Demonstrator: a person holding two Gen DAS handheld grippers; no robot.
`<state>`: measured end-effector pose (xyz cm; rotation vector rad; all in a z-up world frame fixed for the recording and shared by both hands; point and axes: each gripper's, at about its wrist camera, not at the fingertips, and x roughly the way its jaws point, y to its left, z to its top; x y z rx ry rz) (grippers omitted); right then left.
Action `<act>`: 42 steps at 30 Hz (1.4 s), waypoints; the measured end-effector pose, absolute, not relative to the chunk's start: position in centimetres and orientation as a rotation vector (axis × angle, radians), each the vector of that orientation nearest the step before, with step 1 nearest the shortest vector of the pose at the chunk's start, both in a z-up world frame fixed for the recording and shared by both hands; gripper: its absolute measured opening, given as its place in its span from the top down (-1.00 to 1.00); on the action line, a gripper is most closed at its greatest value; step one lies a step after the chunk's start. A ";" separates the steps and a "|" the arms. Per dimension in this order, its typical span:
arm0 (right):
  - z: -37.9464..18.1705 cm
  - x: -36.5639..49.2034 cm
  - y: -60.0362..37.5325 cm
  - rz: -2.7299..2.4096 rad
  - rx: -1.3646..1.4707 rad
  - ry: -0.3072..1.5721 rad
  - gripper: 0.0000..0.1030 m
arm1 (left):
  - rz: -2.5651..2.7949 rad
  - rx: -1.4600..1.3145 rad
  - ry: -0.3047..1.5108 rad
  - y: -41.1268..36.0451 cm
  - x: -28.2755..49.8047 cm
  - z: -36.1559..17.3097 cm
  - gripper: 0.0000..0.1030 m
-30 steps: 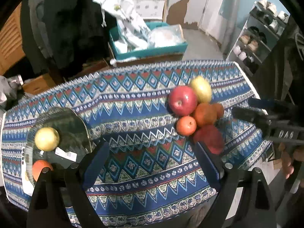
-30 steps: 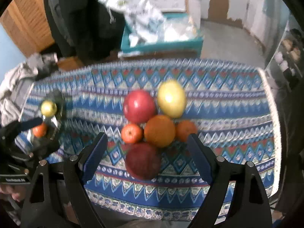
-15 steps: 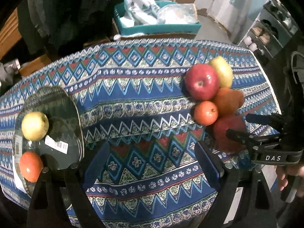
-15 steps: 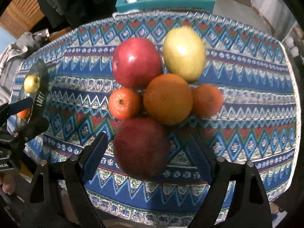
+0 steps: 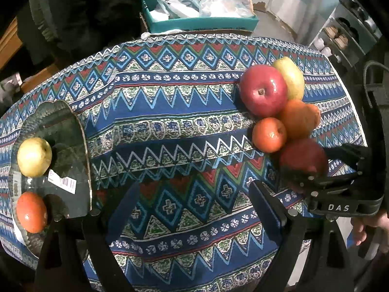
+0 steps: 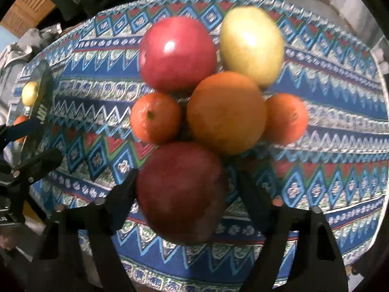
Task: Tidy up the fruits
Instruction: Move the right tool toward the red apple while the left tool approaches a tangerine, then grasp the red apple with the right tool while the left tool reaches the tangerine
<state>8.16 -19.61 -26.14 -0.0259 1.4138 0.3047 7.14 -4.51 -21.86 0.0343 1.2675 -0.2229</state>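
Right gripper stood apart, fingers either side of the dark red apple at lower centre of the right wrist view; contact could not be told. Left gripper stood apart over the table. Glass plate, left edge, held a yellow apple and orange.

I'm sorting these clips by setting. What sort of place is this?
Most likely a lived-in home room: a table under a patterned tablecloth, a shoe rack by the wall, and a teal box of bags behind.
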 end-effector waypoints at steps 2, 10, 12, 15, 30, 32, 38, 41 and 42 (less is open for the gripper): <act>-26.4 8.0 -19.5 0.311 -0.021 1.418 -0.39 | -0.229 0.032 1.270 -4.8 7.4 -21.9 -0.79; -24.7 6.9 -22.3 0.279 0.001 1.365 -0.38 | -0.274 0.037 1.258 -7.2 8.3 -21.9 -0.79; -23.8 6.8 -23.6 0.261 0.011 1.332 -0.38 | -0.290 0.037 1.257 -8.1 8.6 -22.0 -0.79; -22.5 6.8 -25.4 0.226 0.035 1.283 -0.38 | -0.317 0.036 1.256 -9.2 9.1 -22.2 -0.79; -20.8 7.3 -31.4 0.115 0.144 1.199 -0.38 | -0.351 0.049 1.284 -13.1 11.3 -25.0 -0.79; -20.9 7.4 -31.6 0.108 0.158 1.197 -0.38 | -0.349 0.041 1.291 -13.2 11.5 -25.5 -0.79; -21.0 8.0 -31.9 0.105 0.178 1.194 -0.38 | -0.340 0.014 1.295 -13.0 12.2 -26.4 -0.79; -21.2 8.3 -31.9 0.103 0.185 1.199 -0.38 | -0.345 0.023 1.280 -13.2 12.2 -26.6 -0.75; -21.2 8.4 -31.9 0.102 0.189 1.201 -0.38 | -0.354 0.024 1.276 -13.3 12.2 -26.5 -0.65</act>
